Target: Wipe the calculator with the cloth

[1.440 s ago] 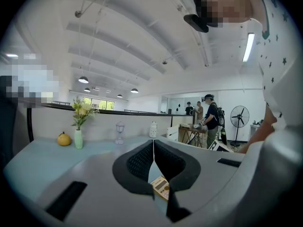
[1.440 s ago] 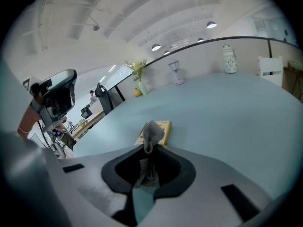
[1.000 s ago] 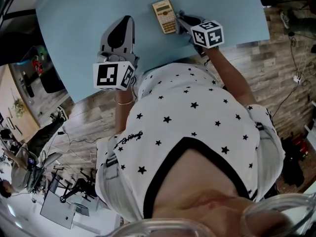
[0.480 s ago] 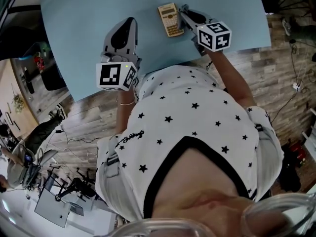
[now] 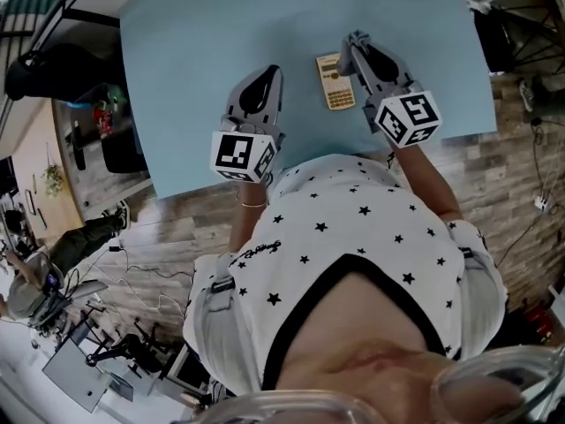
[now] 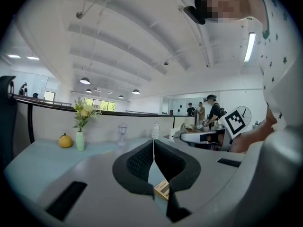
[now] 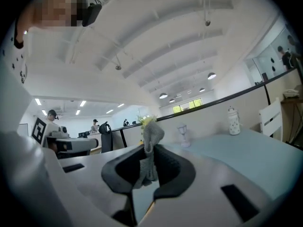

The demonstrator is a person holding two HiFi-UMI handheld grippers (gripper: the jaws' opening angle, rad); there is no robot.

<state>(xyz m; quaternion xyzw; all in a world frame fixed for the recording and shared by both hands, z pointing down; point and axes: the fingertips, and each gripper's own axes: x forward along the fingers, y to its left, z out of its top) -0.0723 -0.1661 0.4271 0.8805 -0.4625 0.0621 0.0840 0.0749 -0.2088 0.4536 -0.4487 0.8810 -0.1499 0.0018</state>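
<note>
Cloth [image 7: 150, 143] is clamped in my right gripper [image 7: 149, 161], which hangs just beside the calculator [image 5: 335, 82]. That lies flat by the worktop's [image 5: 177, 78] near edge, towards its right corner. My left gripper [image 6: 153, 151] is pressed together on nothing, apart from it. Pickup looks done. I judge the wiping strokes across its face are left to do.
</note>
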